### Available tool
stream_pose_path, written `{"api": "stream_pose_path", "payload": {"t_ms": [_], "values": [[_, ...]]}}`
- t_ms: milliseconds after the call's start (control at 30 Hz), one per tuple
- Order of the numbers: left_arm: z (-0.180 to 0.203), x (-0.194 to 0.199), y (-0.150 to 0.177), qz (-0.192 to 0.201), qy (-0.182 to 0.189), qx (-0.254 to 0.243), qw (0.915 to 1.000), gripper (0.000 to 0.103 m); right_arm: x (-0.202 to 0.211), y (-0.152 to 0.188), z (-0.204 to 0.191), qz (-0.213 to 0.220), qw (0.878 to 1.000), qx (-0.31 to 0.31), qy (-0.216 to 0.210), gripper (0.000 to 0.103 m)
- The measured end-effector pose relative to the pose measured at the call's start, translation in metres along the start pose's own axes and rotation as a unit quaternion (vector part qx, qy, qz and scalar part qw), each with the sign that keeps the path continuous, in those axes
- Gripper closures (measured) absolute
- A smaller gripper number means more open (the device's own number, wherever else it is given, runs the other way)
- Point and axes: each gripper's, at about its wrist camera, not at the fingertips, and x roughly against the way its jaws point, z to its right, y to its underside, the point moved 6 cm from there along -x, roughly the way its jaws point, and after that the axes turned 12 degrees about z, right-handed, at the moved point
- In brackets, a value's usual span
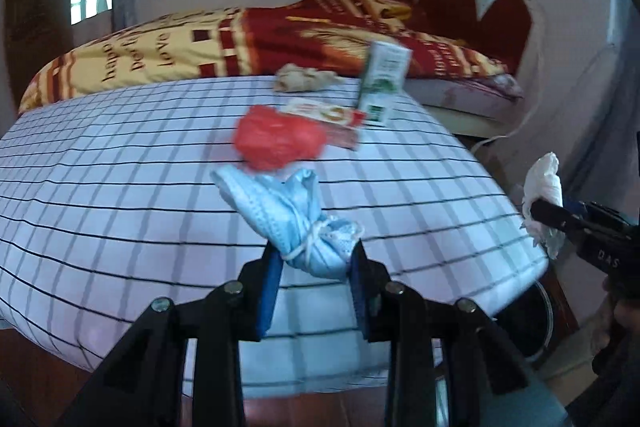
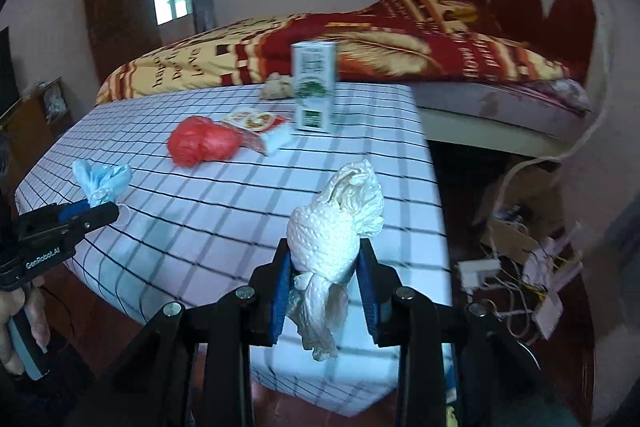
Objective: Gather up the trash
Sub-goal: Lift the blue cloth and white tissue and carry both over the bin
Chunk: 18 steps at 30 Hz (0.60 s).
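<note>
Left gripper point(image 1: 316, 259) clamped on blue face mask point(image 1: 288, 211), right gripper point(image 2: 324, 267) clamped on white tissue wad point(image 2: 336, 223), both lifted off checkered table point(image 2: 200, 211); keep squeeze firm, carry steady to bin, none in view; red bag point(image 2: 202, 141), cartons remain

You hold a crumpled blue face mask point(image 1: 304, 227) and white tissue wad point(image 2: 332, 239); red bag point(image 1: 276, 141), flat carton point(image 1: 332, 119), upright box point(image 1: 382, 83) and beige wad point(image 1: 296, 78) lie on the tabletop.
</note>
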Motion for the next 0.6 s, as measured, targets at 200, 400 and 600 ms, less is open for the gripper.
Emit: {"api": "stream_pose_path", "payload": {"t_ms": [200, 400, 600], "values": [[0.053, 0.007, 0.008, -0.006, 0.038, -0.025, 0.9989, 0.070, 0.046, 0.021, 0.048, 0.003, 0.999, -0.008, 0.040, 0.069], [0.104, 0.004, 0.022, -0.021, 0.079, -0.055, 0.9951, 0.070, 0.078, 0.046, 0.098, -0.006, 0.996, -0.022, 0.081, 0.069], [0.148, -0.004, 0.037, -0.039, 0.115, -0.075, 0.9898, 0.070, 0.102, 0.080, 0.144, -0.016, 0.990, -0.068, 0.119, 0.069]]}}
